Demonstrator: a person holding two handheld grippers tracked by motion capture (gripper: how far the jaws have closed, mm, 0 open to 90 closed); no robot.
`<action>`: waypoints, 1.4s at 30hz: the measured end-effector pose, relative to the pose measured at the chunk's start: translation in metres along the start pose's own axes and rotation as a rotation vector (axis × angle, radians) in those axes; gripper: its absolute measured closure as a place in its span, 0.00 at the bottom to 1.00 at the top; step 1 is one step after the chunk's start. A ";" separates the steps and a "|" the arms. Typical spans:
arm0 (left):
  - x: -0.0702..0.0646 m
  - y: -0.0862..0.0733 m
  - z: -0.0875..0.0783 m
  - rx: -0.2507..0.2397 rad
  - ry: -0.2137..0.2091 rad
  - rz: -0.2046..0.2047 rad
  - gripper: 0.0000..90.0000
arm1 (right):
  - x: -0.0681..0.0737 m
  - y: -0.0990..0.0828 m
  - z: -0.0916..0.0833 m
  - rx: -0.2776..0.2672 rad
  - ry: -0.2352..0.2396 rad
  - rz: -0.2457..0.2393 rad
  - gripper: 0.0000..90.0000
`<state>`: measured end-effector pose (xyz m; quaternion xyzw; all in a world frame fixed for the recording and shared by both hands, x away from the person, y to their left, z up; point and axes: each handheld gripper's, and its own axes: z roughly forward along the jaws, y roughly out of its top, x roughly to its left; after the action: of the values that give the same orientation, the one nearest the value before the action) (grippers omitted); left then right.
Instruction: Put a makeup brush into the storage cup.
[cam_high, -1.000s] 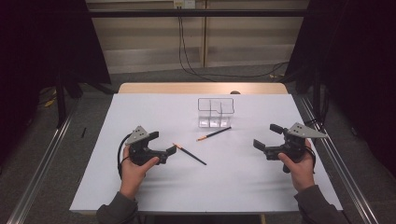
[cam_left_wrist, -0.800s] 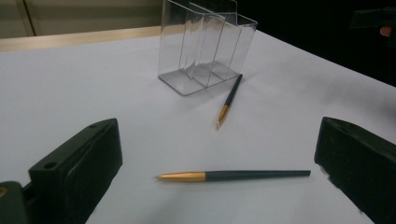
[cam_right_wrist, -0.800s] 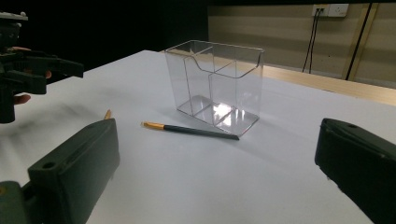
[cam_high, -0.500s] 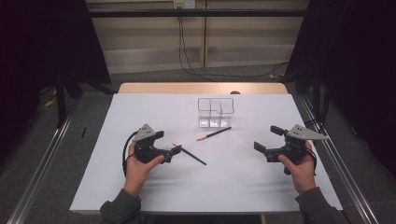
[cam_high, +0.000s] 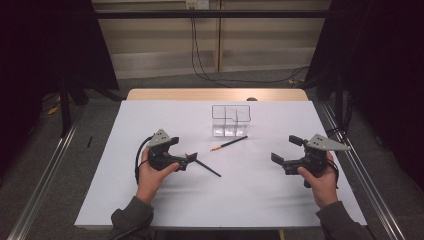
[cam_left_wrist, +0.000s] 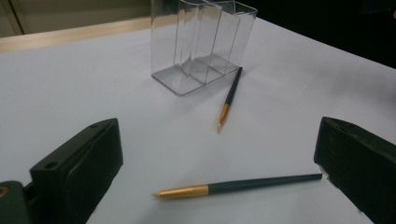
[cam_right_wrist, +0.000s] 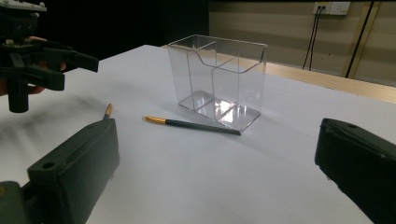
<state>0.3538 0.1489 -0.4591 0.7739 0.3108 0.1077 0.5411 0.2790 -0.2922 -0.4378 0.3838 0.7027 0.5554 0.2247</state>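
Note:
Two dark pens with gold tips lie on the white table. The nearer pen lies flat between the spread jaws of my left gripper, which is open and touches nothing. Just in front of a clear plastic organizer with several compartments rests the second pen. My right gripper hovers open at the right, facing the organizer from a distance, nothing between its jaws. The left gripper appears far left in the right gripper view.
The organizer stands upright and empty near the table's far middle. A wooden strip runs along the far table edge. Metal rails flank the table, and cables hang on the back wall.
My left gripper has moved right and slightly forward, so the nearer pen now lies between its open jaws. The right gripper has barely shifted.

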 end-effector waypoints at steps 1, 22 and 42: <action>0.000 0.001 0.000 0.000 0.006 0.005 0.01 | 0.000 0.000 0.000 0.001 0.002 0.000 0.00; -0.003 0.013 0.013 -0.071 0.000 0.025 0.01 | 0.001 0.003 0.003 -0.004 0.008 -0.008 0.00; 0.001 0.028 0.018 0.025 -0.030 0.061 0.01 | 0.002 0.005 0.002 -0.002 0.011 -0.013 0.00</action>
<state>0.3743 0.1295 -0.4412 0.7914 0.2801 0.1087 0.5323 0.2810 -0.2887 -0.4335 0.3759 0.7058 0.5568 0.2245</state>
